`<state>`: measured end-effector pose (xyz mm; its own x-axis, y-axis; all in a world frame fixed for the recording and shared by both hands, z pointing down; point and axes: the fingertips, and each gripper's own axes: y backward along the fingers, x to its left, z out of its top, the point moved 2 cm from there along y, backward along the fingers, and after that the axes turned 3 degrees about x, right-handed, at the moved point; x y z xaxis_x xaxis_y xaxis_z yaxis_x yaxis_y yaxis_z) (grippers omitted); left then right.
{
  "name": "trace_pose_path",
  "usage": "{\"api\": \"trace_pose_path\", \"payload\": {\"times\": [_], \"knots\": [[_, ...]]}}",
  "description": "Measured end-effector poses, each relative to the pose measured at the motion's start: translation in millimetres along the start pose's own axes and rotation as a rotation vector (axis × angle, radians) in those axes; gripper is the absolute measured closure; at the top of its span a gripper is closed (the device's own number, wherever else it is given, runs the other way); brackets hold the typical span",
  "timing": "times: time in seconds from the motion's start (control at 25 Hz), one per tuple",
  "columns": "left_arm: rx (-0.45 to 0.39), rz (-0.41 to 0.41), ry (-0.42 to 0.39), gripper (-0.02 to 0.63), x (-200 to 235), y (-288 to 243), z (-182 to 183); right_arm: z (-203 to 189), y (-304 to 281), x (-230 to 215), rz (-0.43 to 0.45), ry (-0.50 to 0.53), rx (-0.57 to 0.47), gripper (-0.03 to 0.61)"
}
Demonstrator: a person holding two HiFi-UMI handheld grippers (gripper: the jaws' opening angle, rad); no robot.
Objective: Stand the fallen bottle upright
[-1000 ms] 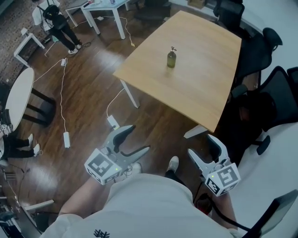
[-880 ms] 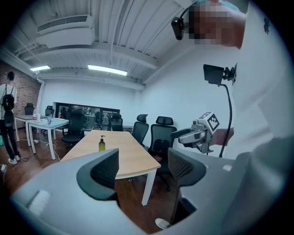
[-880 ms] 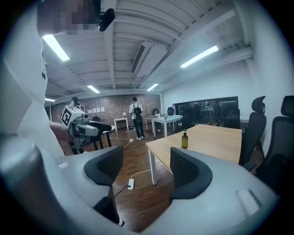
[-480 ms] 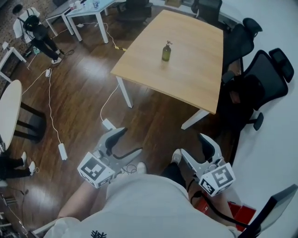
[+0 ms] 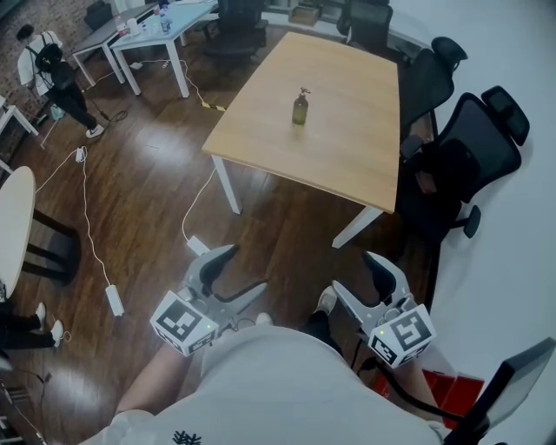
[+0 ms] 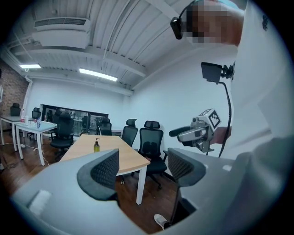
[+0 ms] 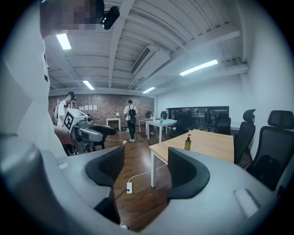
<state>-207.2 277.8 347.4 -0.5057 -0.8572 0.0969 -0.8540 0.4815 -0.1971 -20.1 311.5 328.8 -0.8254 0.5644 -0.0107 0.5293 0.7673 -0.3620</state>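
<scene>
An olive-green pump bottle (image 5: 300,108) stands upright near the middle of the light wooden table (image 5: 347,139). It also shows small and far off in the left gripper view (image 6: 96,146) and the right gripper view (image 7: 187,142). Both grippers hang low by the person's body, well short of the table and over the dark wood floor. My left gripper (image 5: 241,271) is open with nothing between its fingers. My right gripper (image 5: 358,278) is open and empty too. Each gripper sees the other: the right gripper (image 6: 197,133) and the left gripper (image 7: 85,131).
Black office chairs (image 5: 469,165) crowd the table's right side. A power strip (image 5: 113,300) and white cables lie on the floor at the left. A white desk (image 5: 156,22) and a person (image 5: 52,69) are at the far left, a round white table (image 5: 9,226) at the left edge.
The head view has drawn back and swung, so the table and bottle look smaller and shifted left. Both grippers stay open, low by the body.
</scene>
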Motion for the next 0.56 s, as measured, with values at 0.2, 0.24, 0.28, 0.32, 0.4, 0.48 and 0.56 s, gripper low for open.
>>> {"api": "trace_pose_path", "payload": {"times": [0.2,0.24,0.28,0.32,0.4,0.48,0.56], "knots": [[0.001,-0.005,0.011,0.285,7,15,-5,1,-6,13,-0.015,-0.006,-0.001,0.278],[0.002,-0.004,0.009,0.285,7,14,-6,0,-6,12,-0.015,-0.006,0.000,0.278],[0.003,-0.003,0.008,0.285,6,12,-7,-1,-6,9,-0.015,-0.007,0.001,0.278],[0.004,-0.001,0.009,0.285,5,10,-8,-2,-5,8,-0.014,-0.007,0.002,0.278],[0.002,0.004,0.008,0.285,7,11,-7,-1,-6,7,-0.013,-0.004,0.003,0.279],[-0.001,0.009,0.005,0.285,12,15,-5,2,-10,10,-0.012,-0.002,0.004,0.279],[-0.002,0.013,0.002,0.285,17,19,-4,4,-14,13,-0.010,0.000,0.006,0.279]]}}
